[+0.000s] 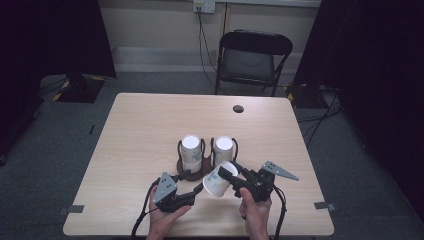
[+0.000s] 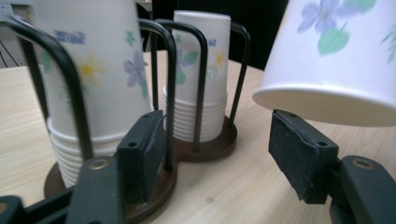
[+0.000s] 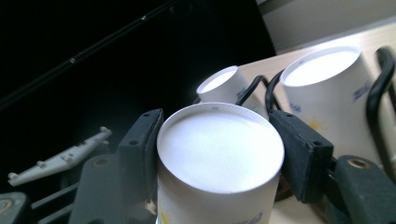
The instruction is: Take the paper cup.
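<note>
Right gripper (image 1: 231,176), tilted white floral paper cup (image 1: 218,181)

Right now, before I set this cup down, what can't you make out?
- Held paper cup: its rim, cut off by the right gripper view's bottom edge.
- Cup holder base: mostly hidden behind cup stacks.
- Right gripper: jaw contact too small in the high view.
- Left gripper: open, grasping nothing.

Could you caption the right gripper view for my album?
Right gripper clamps an upturned white paper cup before two stacked cups in black wire holders.
</note>
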### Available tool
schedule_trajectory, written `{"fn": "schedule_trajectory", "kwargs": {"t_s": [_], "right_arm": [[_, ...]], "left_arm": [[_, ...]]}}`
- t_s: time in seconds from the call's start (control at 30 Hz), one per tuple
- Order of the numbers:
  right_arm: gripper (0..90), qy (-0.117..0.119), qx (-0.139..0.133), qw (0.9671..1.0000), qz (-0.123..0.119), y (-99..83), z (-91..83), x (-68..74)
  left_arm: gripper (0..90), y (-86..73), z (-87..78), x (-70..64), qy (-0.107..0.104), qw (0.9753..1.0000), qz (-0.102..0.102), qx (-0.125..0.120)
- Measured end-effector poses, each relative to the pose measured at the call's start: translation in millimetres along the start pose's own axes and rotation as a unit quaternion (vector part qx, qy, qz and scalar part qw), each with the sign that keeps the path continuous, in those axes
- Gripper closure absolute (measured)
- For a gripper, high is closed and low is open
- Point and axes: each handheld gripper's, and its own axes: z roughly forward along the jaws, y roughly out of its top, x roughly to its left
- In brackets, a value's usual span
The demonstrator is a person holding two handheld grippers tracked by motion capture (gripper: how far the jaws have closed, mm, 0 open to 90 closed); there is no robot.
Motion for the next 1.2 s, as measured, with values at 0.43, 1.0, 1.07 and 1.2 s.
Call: {"fn": "schedule_trajectory", "kwargs": {"t_s": [0.43,1.0,1.07,1.2], "right_arm": [[37.0,0.029,0.035,0.9985,0.031,-7.6,15.0,3.6],[34.6,0.046,0.074,0.9943,0.060,-8.3,21.0,-5.3],[34.5,0.045,0.073,0.9944,0.061,-8.6,20.3,-6.3],[34.0,0.045,0.073,0.9944,0.062,-10.9,20.7,-8.3]], "left_arm": [[51.1,-2.3,12.0,-21.9,0.005,0.9988,0.049,-0.004],[75.0,3.1,3.7,-27.5,-0.001,0.9973,0.066,-0.033],[79.3,2.4,4.3,-26.1,-0.003,0.9973,0.068,-0.028],[82.6,0.8,3.6,-24.9,-0.011,0.9975,0.066,-0.024]]}}
